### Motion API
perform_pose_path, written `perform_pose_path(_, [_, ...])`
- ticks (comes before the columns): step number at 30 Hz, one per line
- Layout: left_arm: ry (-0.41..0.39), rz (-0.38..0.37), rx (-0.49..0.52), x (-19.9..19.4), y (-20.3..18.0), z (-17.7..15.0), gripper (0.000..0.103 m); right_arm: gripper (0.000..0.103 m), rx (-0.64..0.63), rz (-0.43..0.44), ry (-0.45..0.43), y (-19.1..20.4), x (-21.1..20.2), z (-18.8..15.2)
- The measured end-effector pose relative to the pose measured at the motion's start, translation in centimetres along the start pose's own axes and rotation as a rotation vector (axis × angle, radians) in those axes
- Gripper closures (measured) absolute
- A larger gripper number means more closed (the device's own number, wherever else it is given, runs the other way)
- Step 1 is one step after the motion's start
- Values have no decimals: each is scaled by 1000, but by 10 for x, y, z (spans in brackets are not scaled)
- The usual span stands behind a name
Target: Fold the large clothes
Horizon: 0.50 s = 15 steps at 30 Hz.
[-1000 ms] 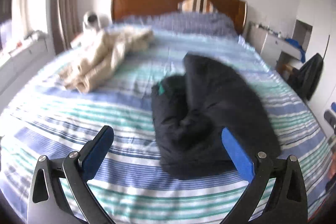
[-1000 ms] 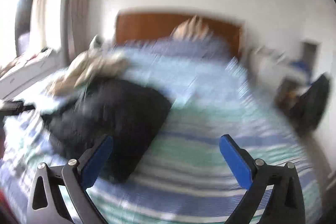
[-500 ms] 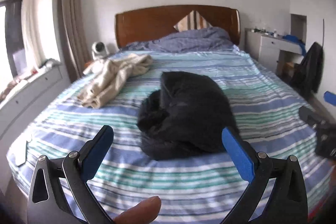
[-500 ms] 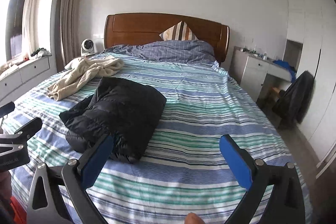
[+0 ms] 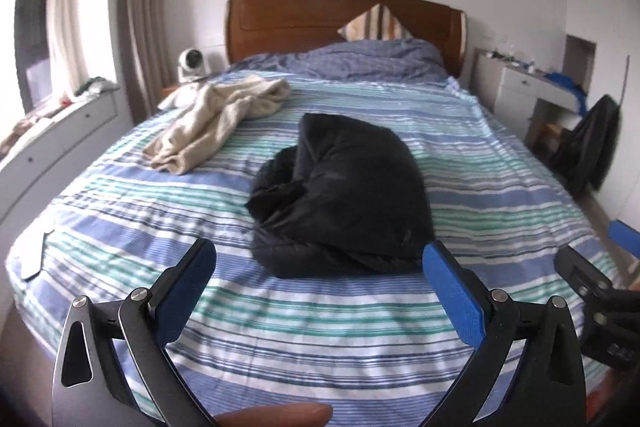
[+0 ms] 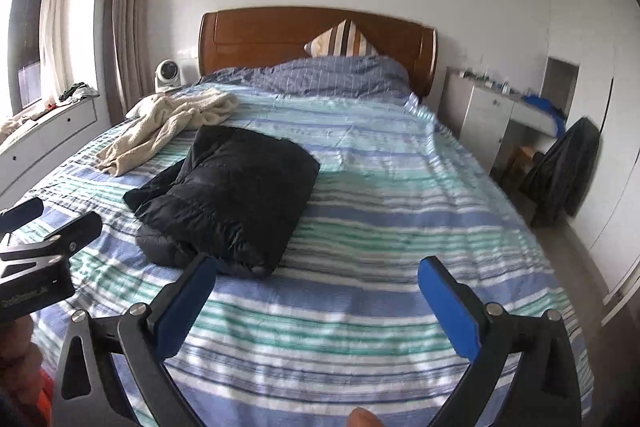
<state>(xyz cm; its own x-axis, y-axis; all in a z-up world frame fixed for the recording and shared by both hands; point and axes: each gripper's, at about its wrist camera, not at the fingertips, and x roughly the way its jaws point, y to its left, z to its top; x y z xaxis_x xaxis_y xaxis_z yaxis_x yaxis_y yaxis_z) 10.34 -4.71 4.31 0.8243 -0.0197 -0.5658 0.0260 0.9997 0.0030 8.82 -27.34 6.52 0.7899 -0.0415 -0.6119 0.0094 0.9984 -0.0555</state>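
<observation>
A double bed (image 5: 360, 327) with a blue, green and white striped sheet filled both wrist views, stretching ahead of the tongs to a wooden headboard (image 5: 304, 19). On it, straight ahead of the left gripper (image 5: 320, 267) and just beyond its fingertips, lay a black puffer jacket (image 5: 352, 195), bundled into a thick, roughly rectangular packet with some loose cloth bulging from its left side. From the right gripper (image 6: 318, 281), the same jacket (image 6: 236, 195) sat ahead and to the left, beyond the left fingertip. Further ahead and to the left, near the headboard, a cream garment (image 5: 216, 115) lay crumpled and unfolded. Both grippers hovered above the near edge of the bed with their blue-padded fingers spread wide apart, holding nothing and touching no cloth. The black jacket looked folded, if loosely; the cream garment appeared to be what was left to fold.
</observation>
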Motion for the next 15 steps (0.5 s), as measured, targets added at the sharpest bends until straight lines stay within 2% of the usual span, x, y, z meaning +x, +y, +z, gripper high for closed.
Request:
perform_pose_path(3, [32, 23, 21, 4, -3, -1, 0, 0, 29, 30, 19, 1, -1, -5])
perform_pose_path(7, [71, 41, 51, 8, -6, -5, 0, 0, 7, 3, 39, 6, 5, -9])
perform_pose_path(10, [94, 25, 28, 9, -3, -6, 0, 0, -5, -21, 47, 8, 11, -10])
perform_pose_path(15, [94, 25, 9, 9, 3, -6, 0, 0, -15, -16, 68, 13, 17, -12])
